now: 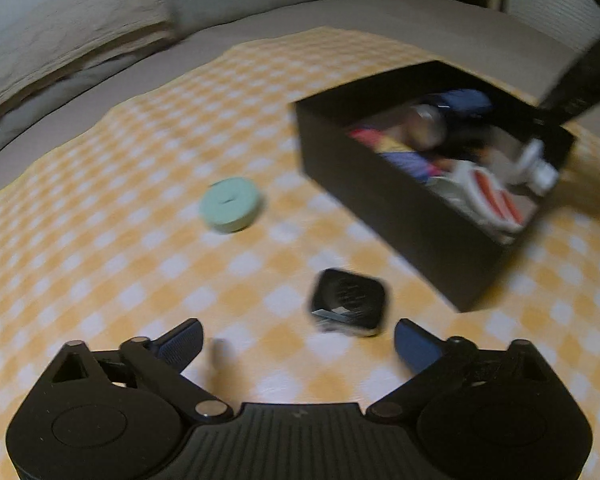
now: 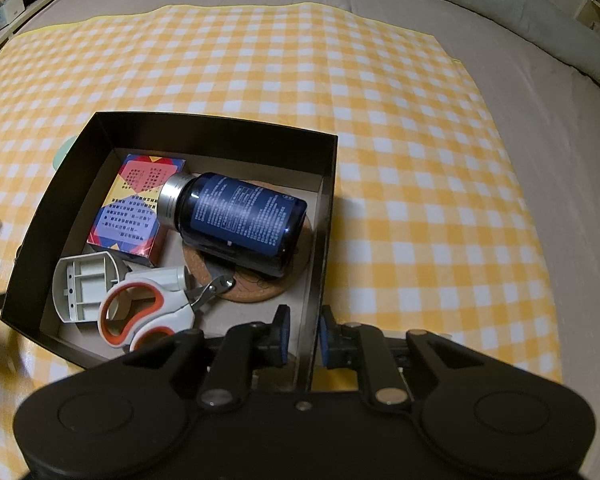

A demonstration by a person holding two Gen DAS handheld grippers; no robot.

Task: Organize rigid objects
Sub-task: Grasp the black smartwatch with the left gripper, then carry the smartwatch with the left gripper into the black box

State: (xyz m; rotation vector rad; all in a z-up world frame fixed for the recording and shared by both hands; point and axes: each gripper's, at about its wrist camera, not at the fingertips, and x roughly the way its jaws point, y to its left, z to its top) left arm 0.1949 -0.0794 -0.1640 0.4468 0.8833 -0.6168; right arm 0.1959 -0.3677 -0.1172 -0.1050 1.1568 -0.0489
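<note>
A black box (image 1: 400,208) (image 2: 52,200) stands on the yellow checked cloth. It holds a dark blue bottle (image 2: 240,220), a colourful carton (image 2: 136,208), orange-handled scissors (image 2: 144,312), a grey plastic part (image 2: 82,284) and a cork coaster (image 2: 256,284). My right gripper (image 2: 303,332) is shut on the box's near wall (image 2: 318,264). My left gripper (image 1: 298,342) is open and empty, just short of a small black square object (image 1: 348,304) on the cloth. A mint green round disc (image 1: 230,204) lies further left.
The cloth (image 2: 380,120) lies on a grey bed (image 2: 540,100) with pillows and bedding at the far edge. Furniture stands beyond the bed. The left wrist view is blurred.
</note>
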